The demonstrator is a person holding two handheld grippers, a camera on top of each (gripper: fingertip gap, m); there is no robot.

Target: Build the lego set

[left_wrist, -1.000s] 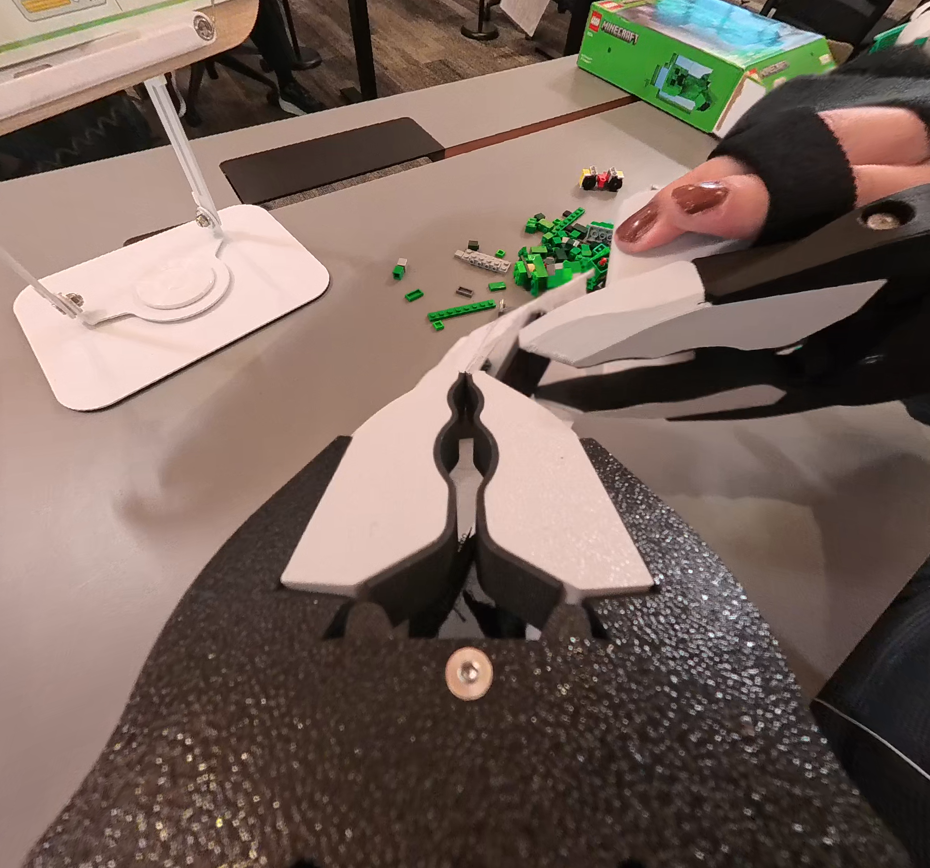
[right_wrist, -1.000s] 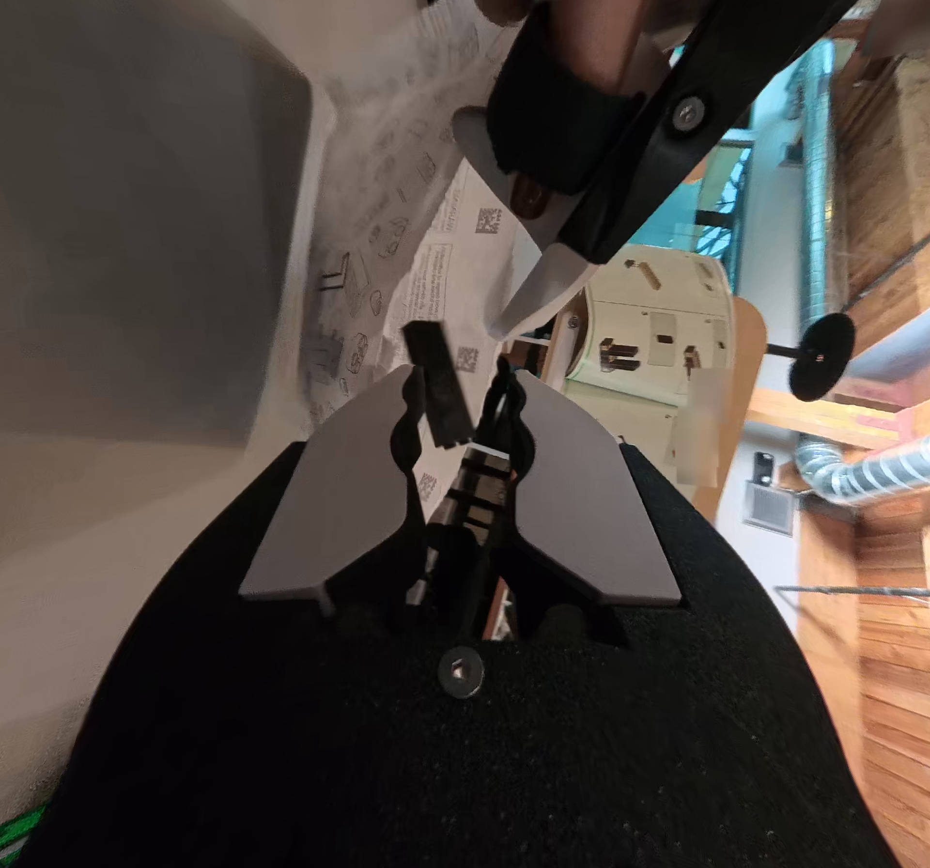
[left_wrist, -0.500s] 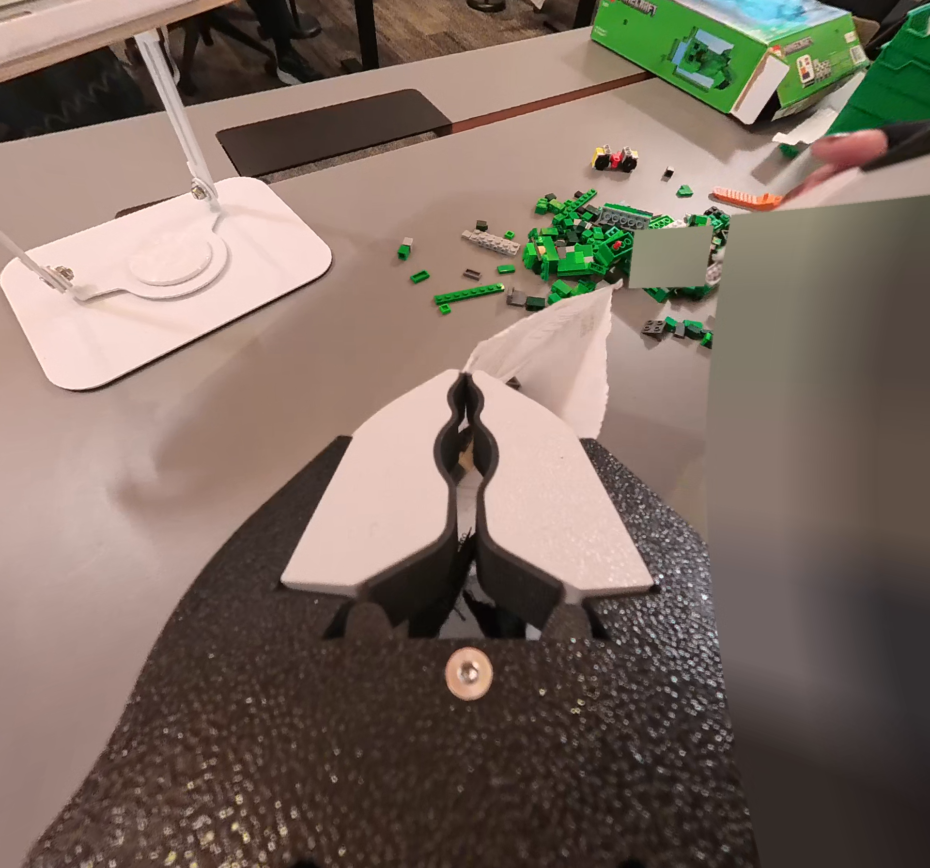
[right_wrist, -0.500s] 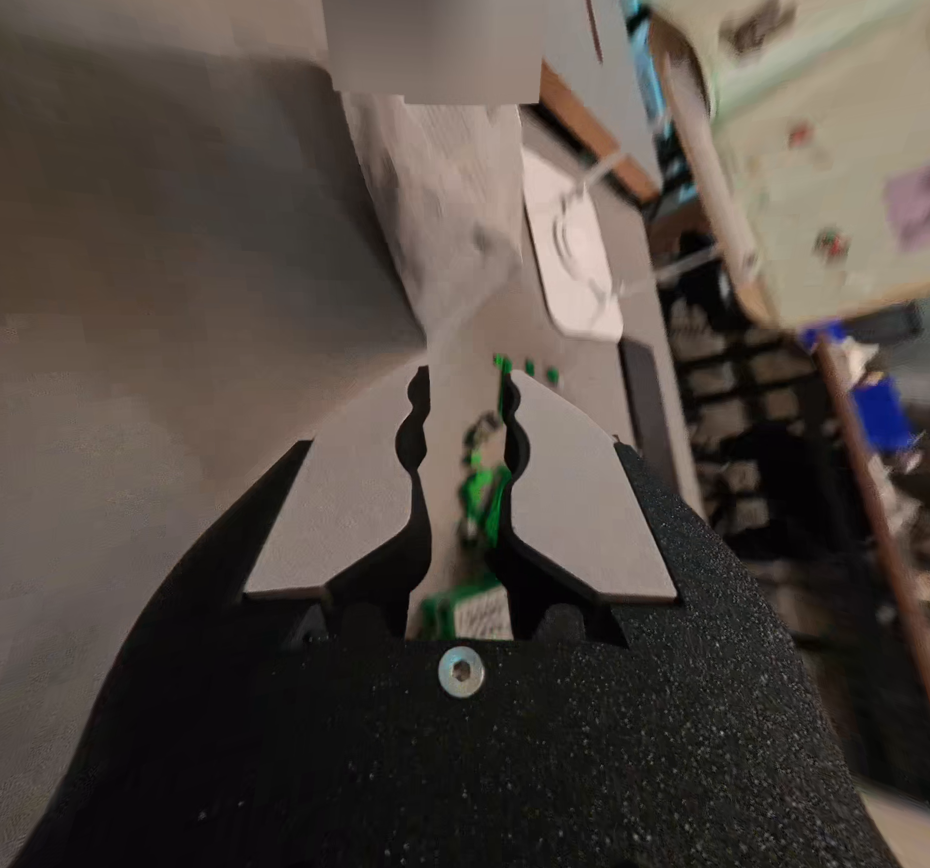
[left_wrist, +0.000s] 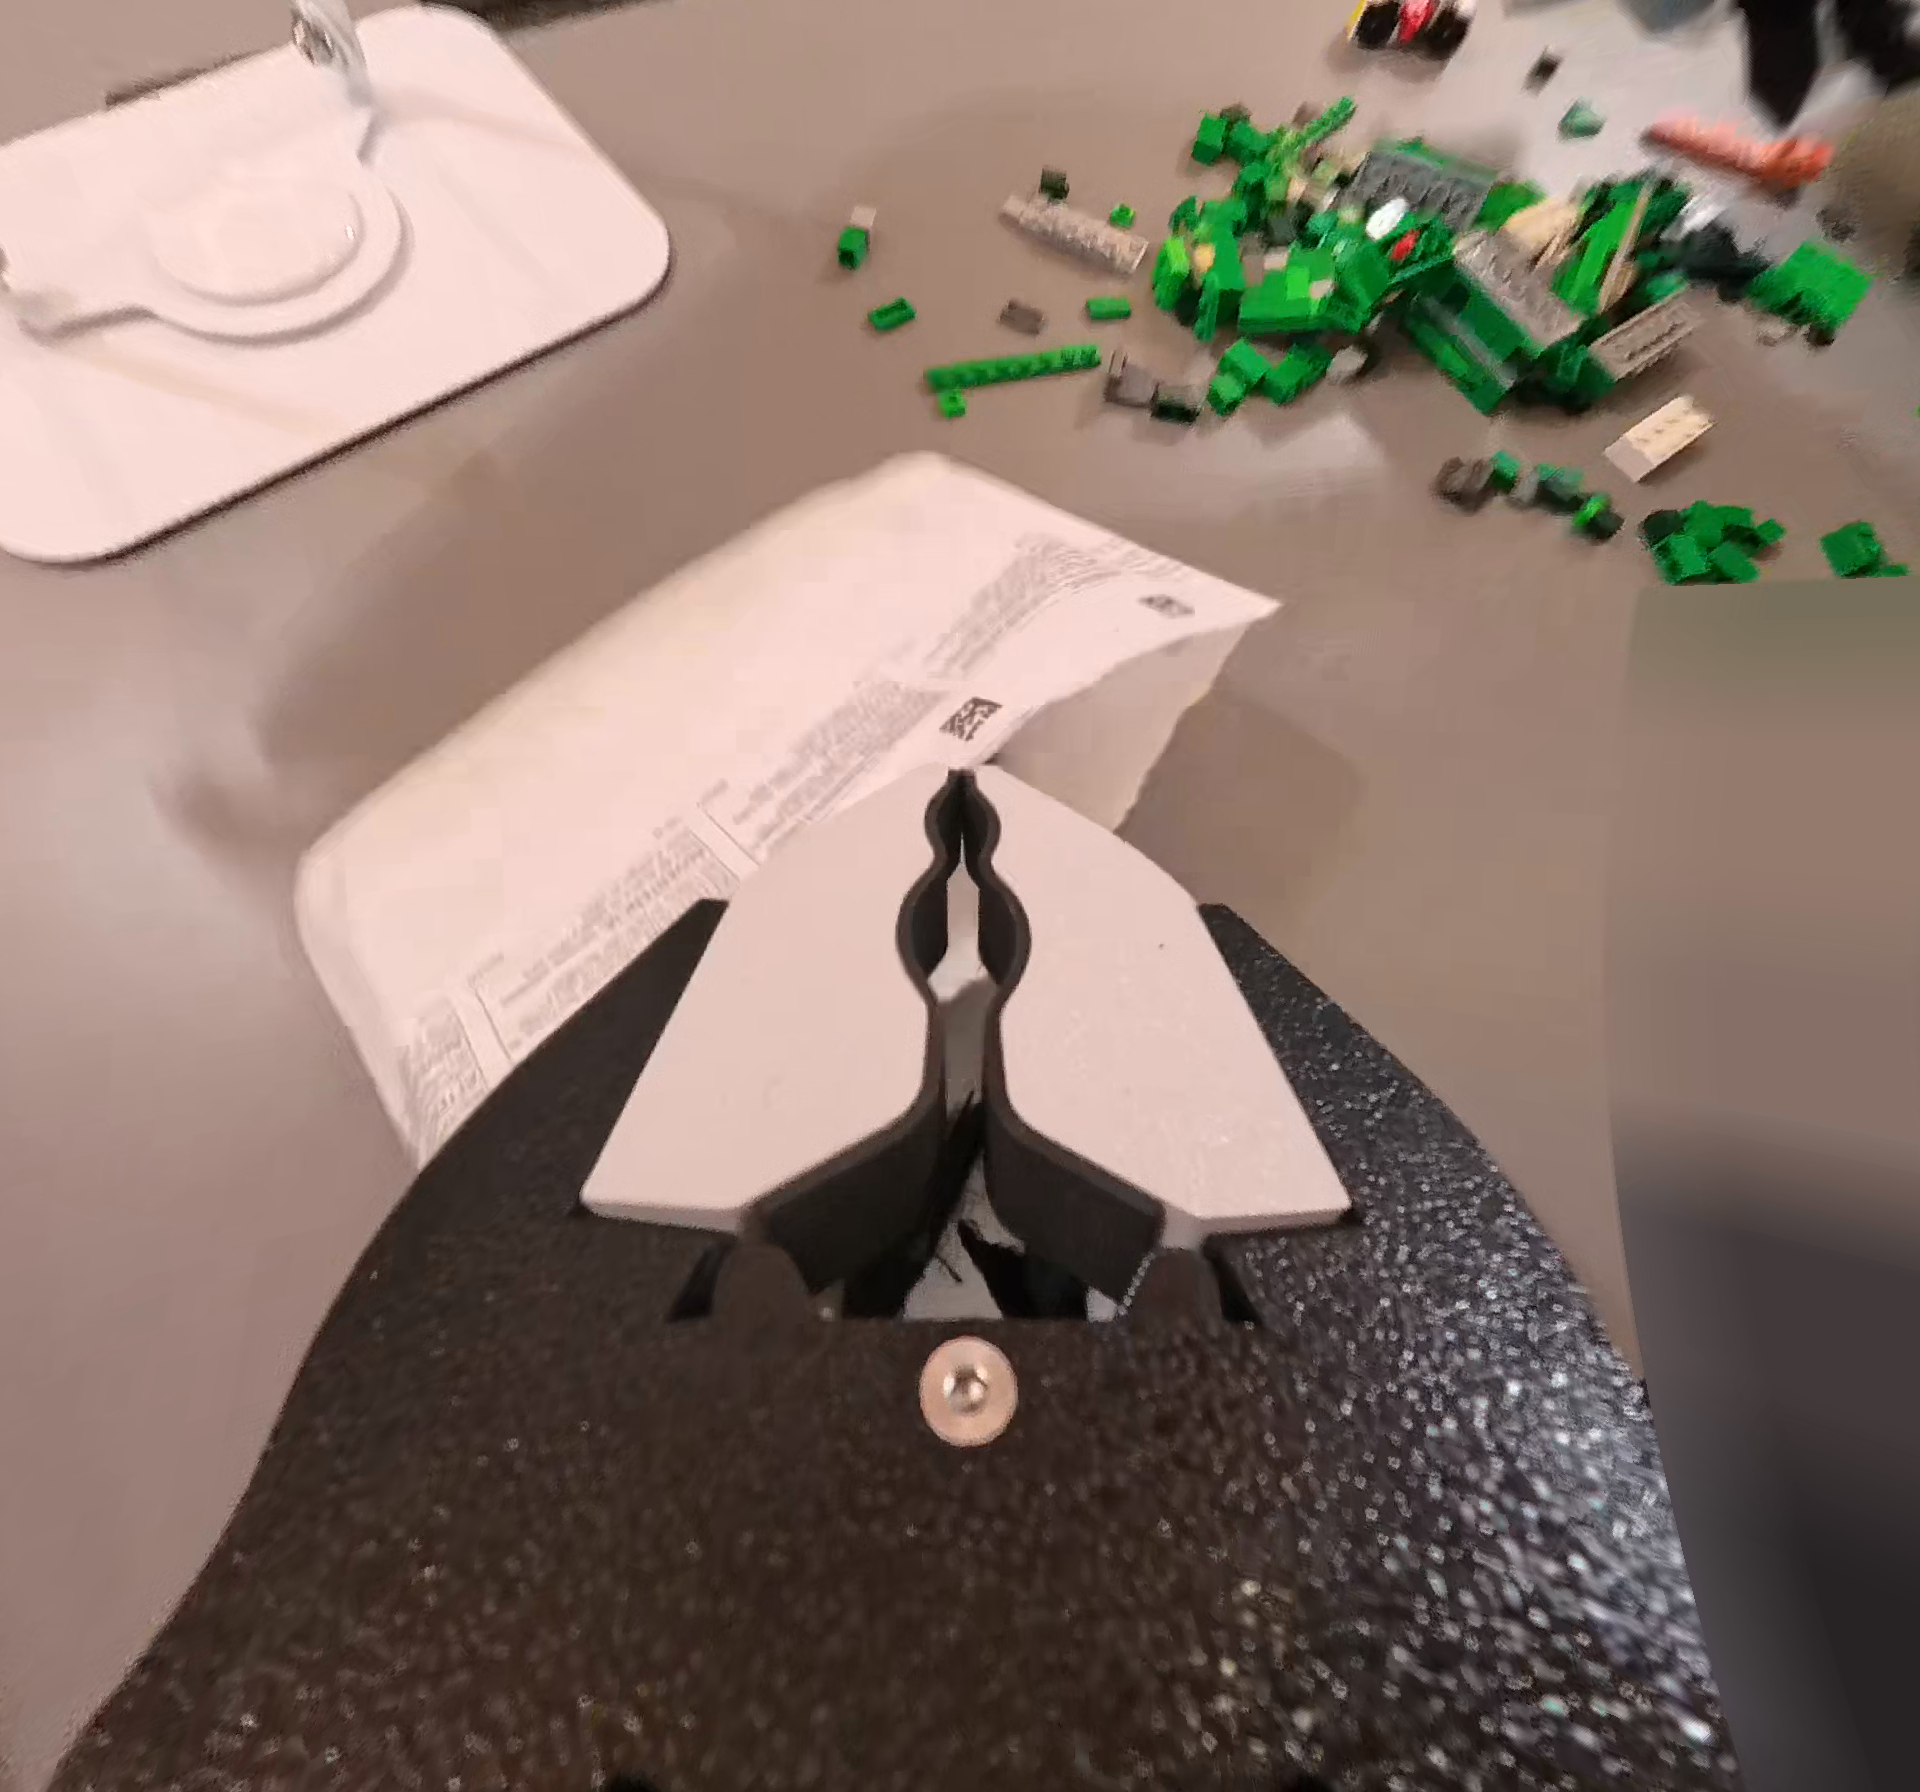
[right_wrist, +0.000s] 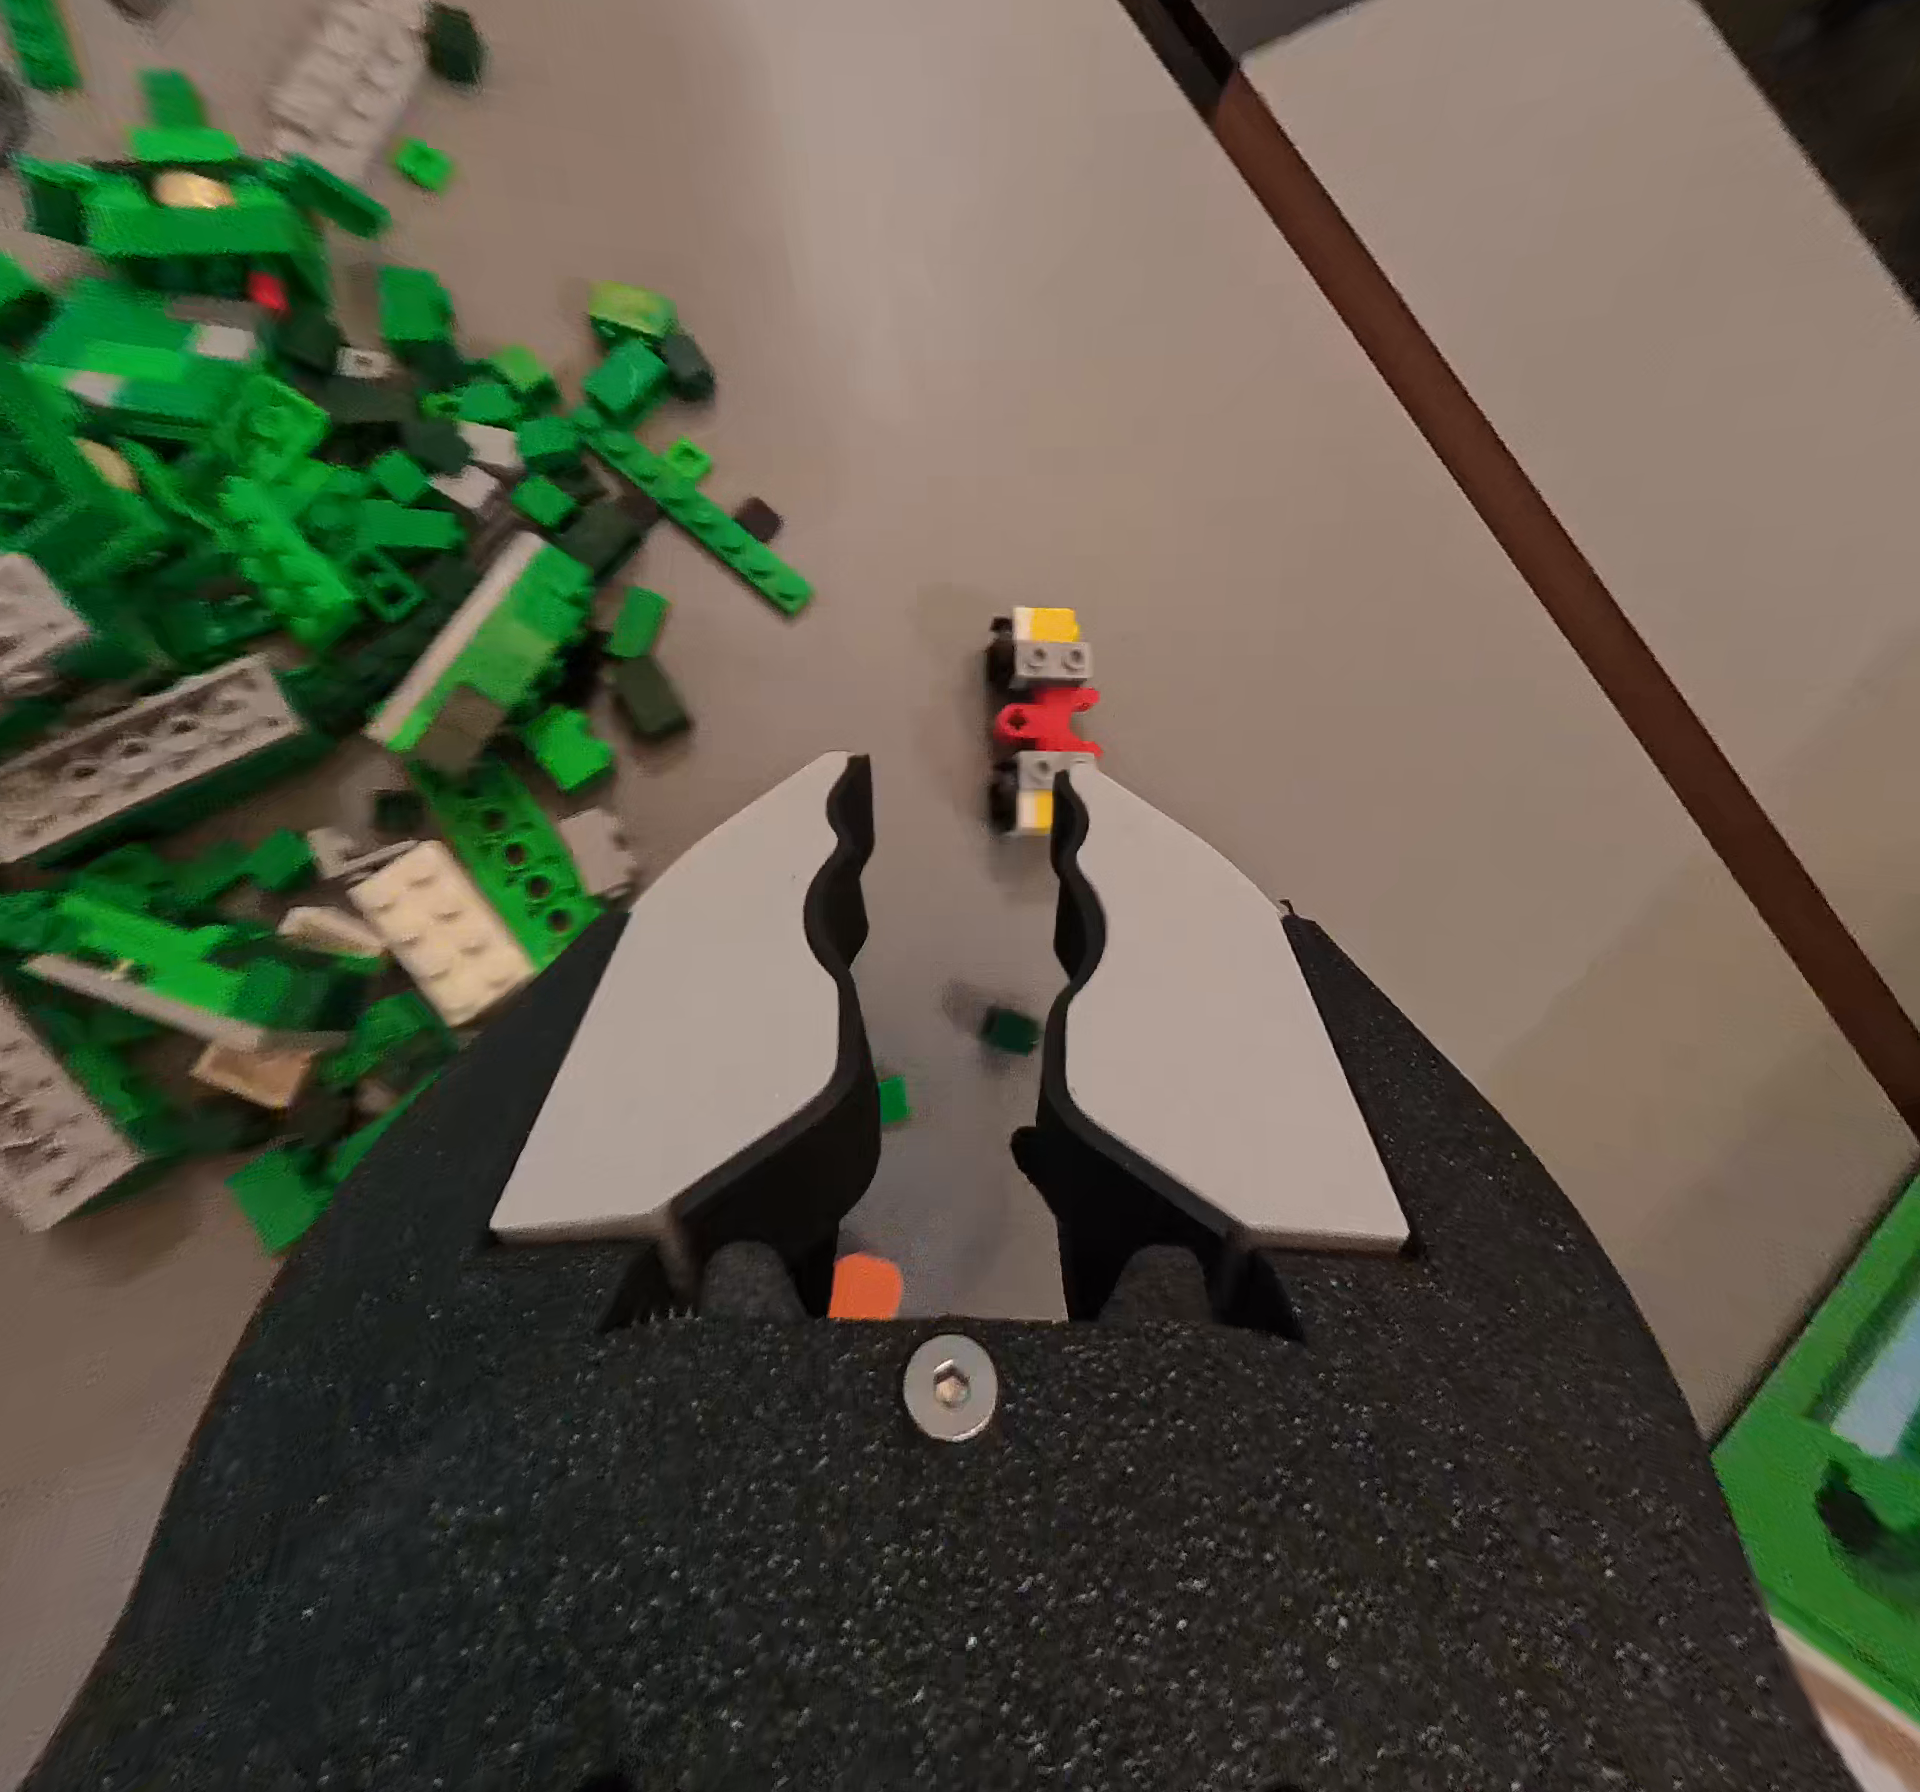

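Observation:
My left gripper (left_wrist: 961, 786) is shut on the edge of a white printed paper bag (left_wrist: 748, 703) that droops onto the grey table. A pile of green and grey lego pieces (left_wrist: 1455, 288) lies beyond it to the right. In the right wrist view my right gripper (right_wrist: 961, 776) is open and empty above the table. A small yellow, grey and red lego assembly (right_wrist: 1042, 719) lies just past its right fingertip. The green pile (right_wrist: 281, 516) lies to its left. A small dark green piece (right_wrist: 1008, 1030) and an orange piece (right_wrist: 864, 1287) show between the fingers.
A white stand base (left_wrist: 260, 267) with a clear post sits at the far left. An orange piece (left_wrist: 1735, 147) lies past the pile. A dark seam (right_wrist: 1507, 495) crosses the table on the right. A corner of the green lego box (right_wrist: 1829, 1482) shows at lower right. Spacing between my two grippers at the tips: around 45 centimetres. My right tips are roughly 15 centimetres from the dark seam (right_wrist: 1507, 495).
The right gripper left the paper bag and swung over to the lego pile, jaws wider open. The left gripper kept hold of the bag and lowered it toward the table.

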